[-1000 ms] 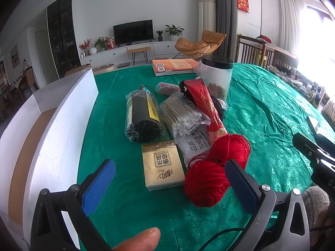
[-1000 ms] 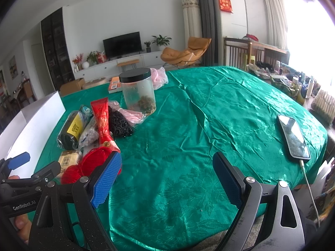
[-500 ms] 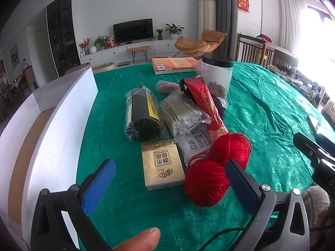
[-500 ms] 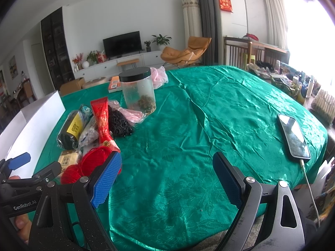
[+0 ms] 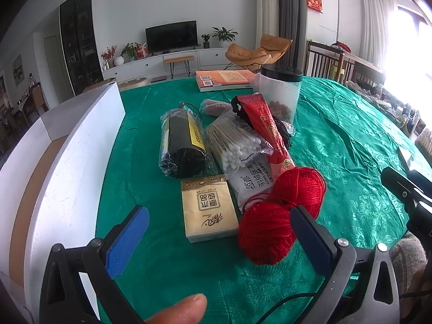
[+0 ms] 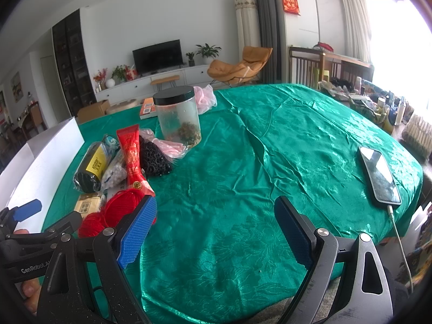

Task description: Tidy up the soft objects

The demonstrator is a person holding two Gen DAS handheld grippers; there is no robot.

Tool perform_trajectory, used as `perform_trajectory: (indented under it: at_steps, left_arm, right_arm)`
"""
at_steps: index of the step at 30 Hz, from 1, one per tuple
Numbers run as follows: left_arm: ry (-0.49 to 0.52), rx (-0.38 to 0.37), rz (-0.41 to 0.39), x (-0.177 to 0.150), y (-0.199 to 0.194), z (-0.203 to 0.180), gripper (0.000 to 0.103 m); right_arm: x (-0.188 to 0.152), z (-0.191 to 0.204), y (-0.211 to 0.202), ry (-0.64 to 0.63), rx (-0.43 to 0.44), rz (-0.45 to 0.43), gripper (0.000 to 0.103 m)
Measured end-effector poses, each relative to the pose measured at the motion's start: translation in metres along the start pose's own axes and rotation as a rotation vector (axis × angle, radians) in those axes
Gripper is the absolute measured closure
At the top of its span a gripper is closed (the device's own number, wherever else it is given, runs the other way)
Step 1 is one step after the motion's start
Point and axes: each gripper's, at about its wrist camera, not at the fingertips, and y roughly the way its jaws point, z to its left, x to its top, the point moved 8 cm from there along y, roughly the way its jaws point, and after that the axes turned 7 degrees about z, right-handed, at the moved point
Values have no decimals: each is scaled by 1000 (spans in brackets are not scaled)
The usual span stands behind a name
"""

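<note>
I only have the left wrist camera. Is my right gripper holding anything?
Observer: No. The right gripper is open and empty, over bare green cloth.
Operator: Is anything hidden behind the jar?
Observer: Yes, a pink mesh bag lies behind the jar.
Operator: What's on the table's right side?
Observer: A phone lies near the edge, with a white cable plugged in.

Items clustered on the table (image 5: pixel 351 140) ahead of me.
I see the tissue pack (image 5: pixel 209 208) left of the yarn balls (image 5: pixel 280 210), cotton swabs (image 5: pixel 235 144) behind, jar (image 5: pixel 280 94) farthest, box (image 5: pixel 67 162) at left.
</note>
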Motion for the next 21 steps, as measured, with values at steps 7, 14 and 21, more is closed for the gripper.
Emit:
perform_trajectory:
  at_steps: [7,14,21]
  left_arm:
    - [-9,-2,15,-2,3,2,0]
    - [-12,-3,37,-6,7,3,0]
    - [-22,-7,63,-10,13,5,0]
  right_arm:
    - [0,0,0,1,0,1,12]
    - [0,-1,-2,2,1,4,12]
    - [-2,-2,1,3,2,5,12]
